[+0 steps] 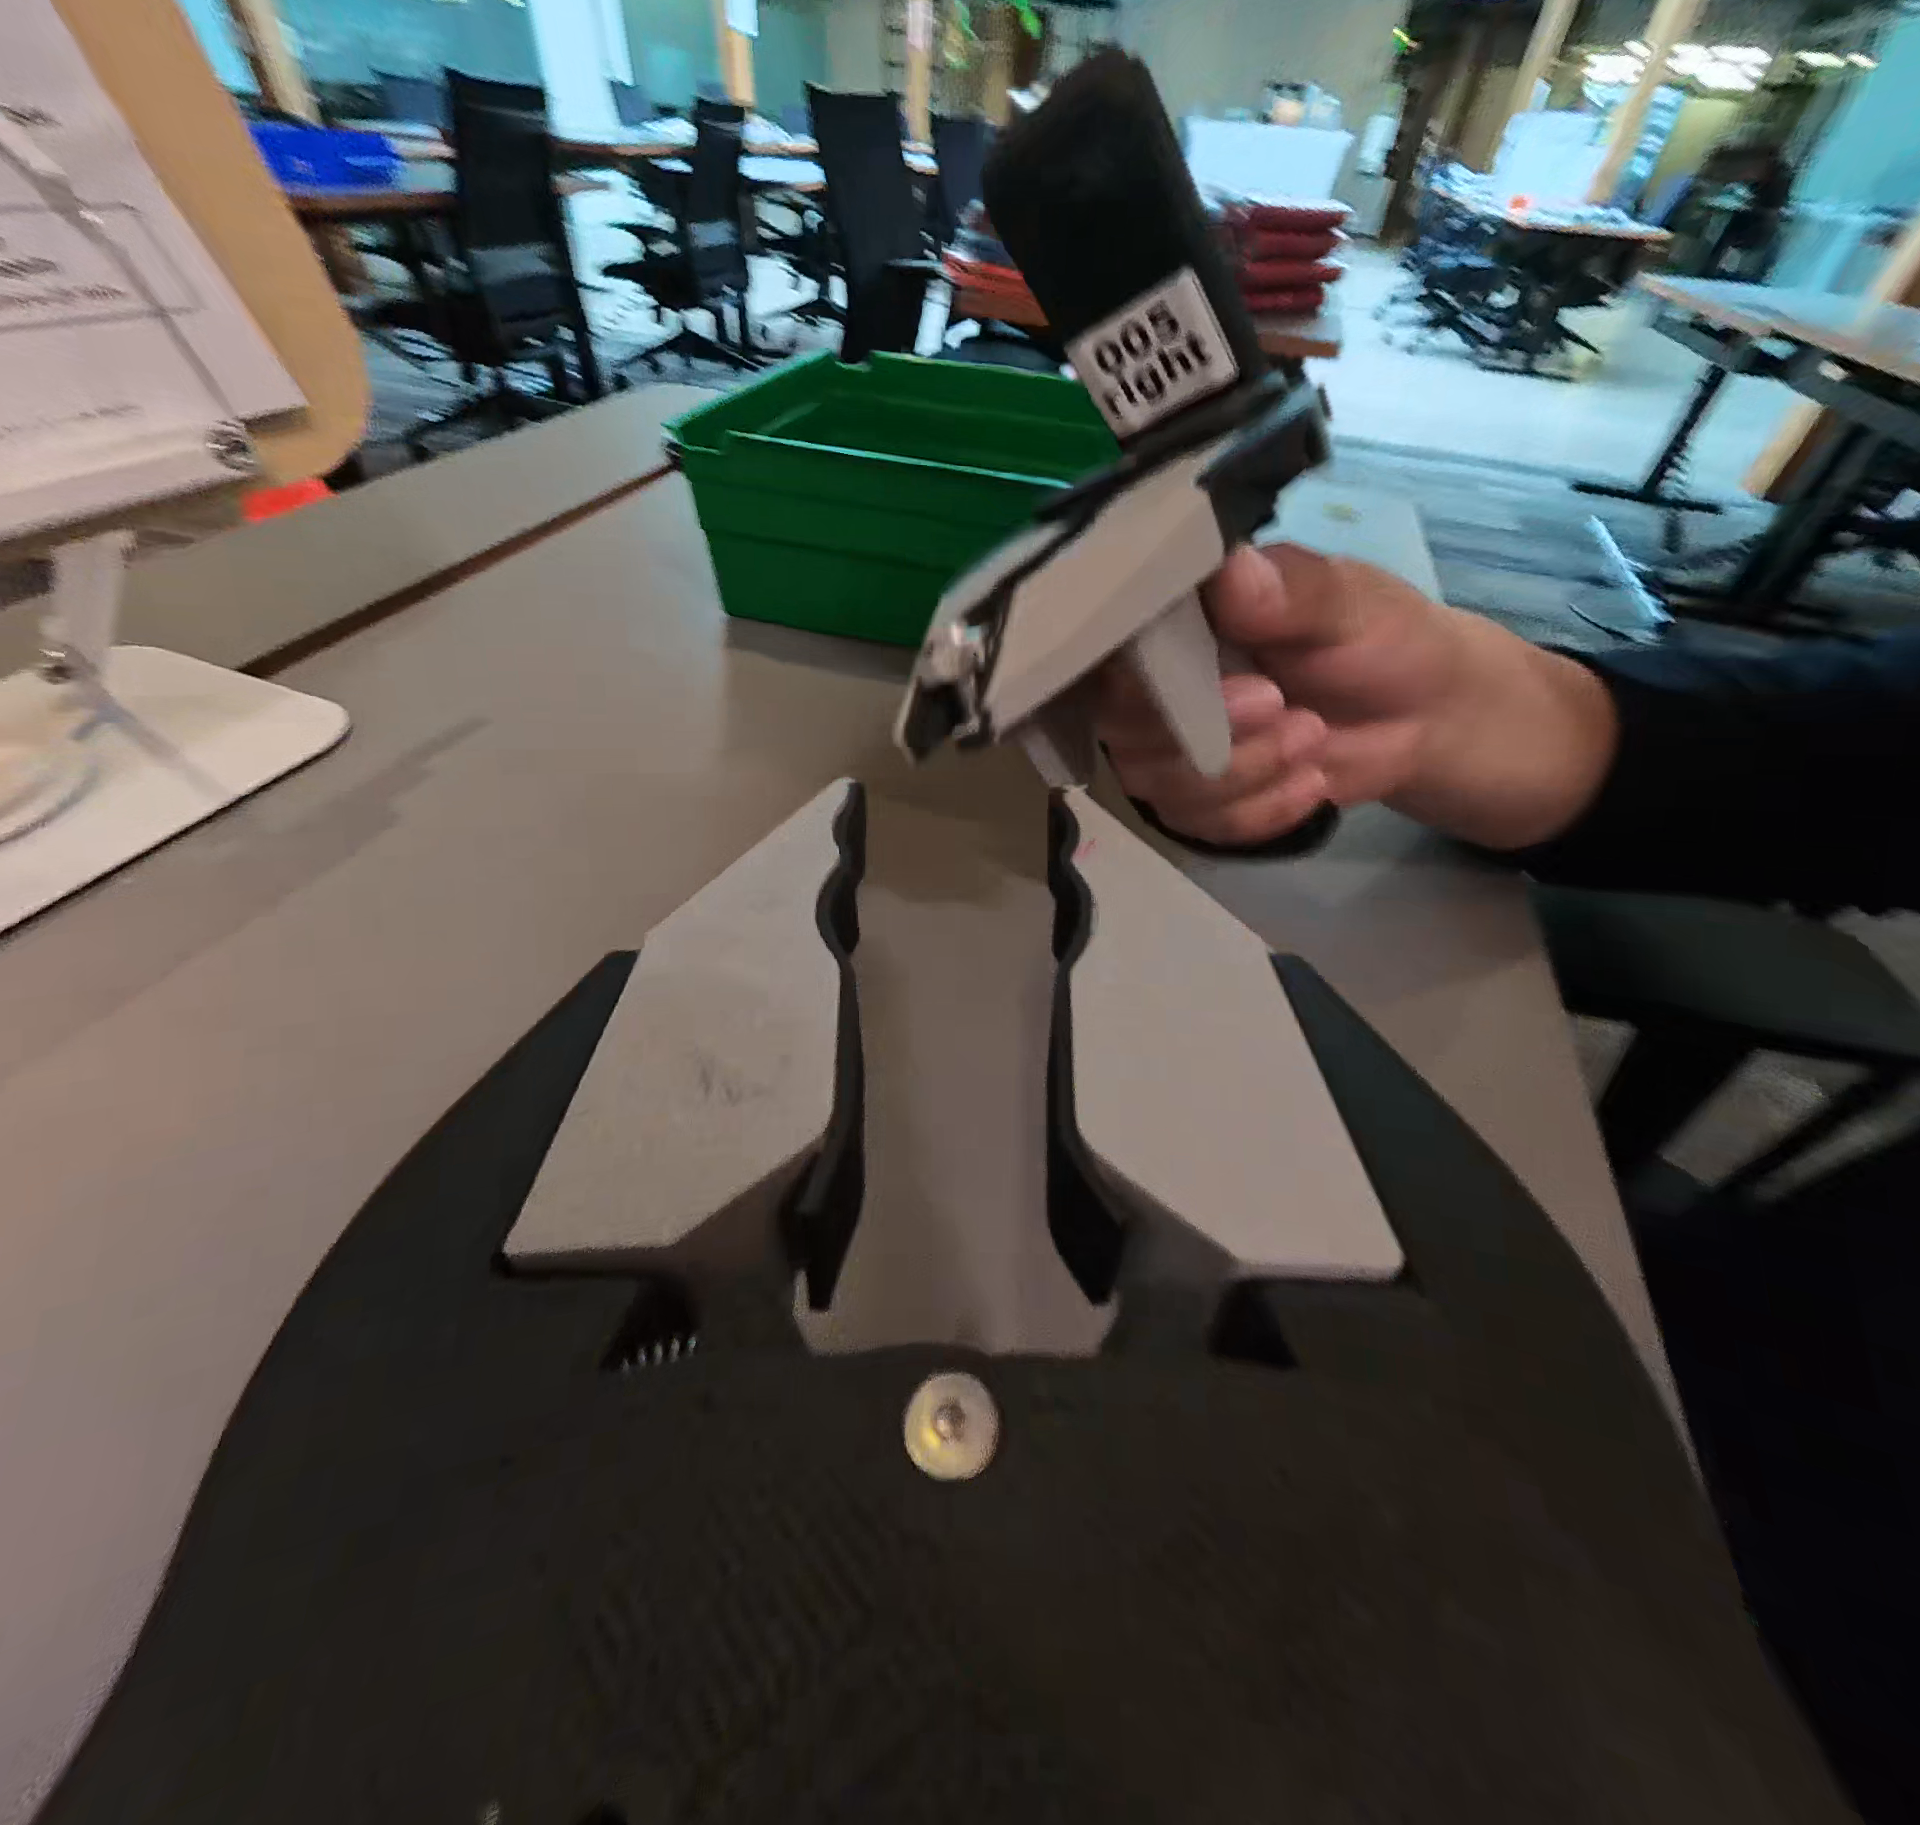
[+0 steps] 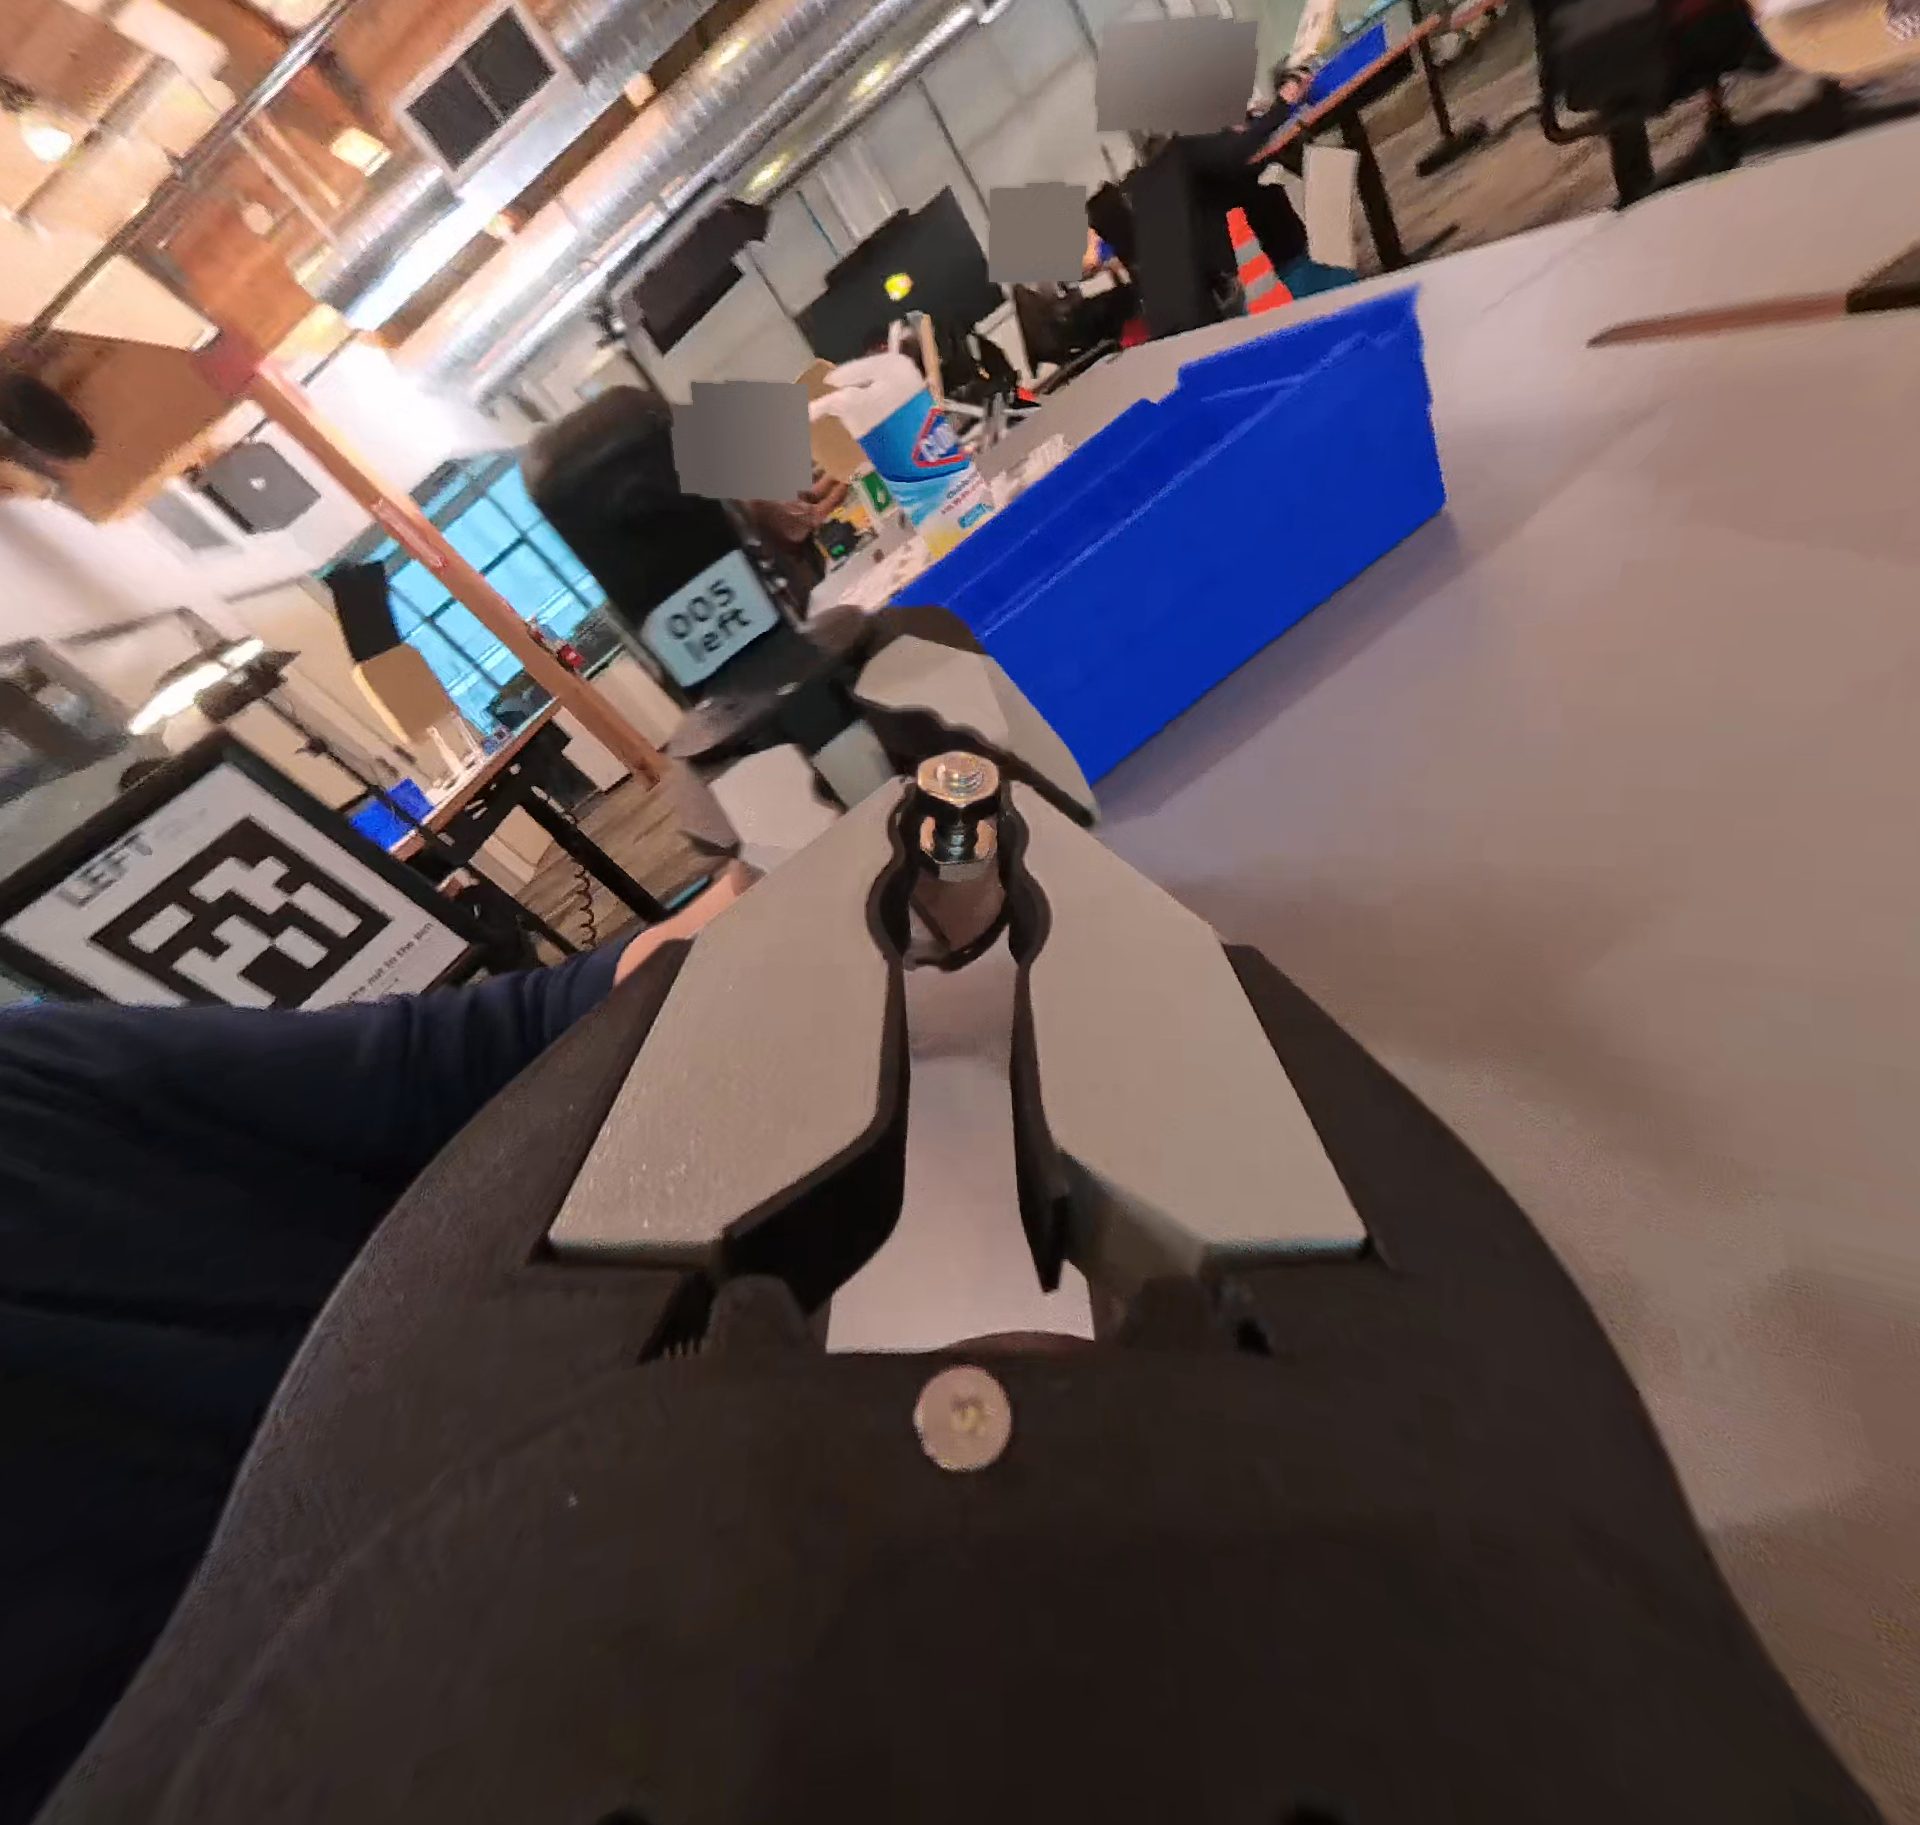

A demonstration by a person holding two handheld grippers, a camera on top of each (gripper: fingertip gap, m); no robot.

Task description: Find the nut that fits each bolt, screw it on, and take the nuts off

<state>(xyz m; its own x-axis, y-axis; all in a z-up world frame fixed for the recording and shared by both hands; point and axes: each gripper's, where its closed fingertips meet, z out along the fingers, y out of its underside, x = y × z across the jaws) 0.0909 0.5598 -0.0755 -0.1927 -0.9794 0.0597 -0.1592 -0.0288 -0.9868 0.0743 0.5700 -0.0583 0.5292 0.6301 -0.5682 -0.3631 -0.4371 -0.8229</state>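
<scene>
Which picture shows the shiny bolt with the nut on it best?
The right wrist view: the bolt sits close up, gripped between the right gripper fingertips, with the nut on its end. The left wrist view shows only a small blurry metal glint at that gripper's tip.

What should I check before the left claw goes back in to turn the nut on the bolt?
1. Right claw clamped on the bolt: ok, pads press both sides.
2. Nut on the thread: ok, near the bolt's tip.
3. Left claw free: ok, open with only table between its fingers.
4. Nut exposed for gripping: ok, it stands at the right claw's fingertips.
5. Claws lined up: not ok, the left claw sits below and beside the right claw.
6. How far the nut is threaded: cannot tell.
</scene>
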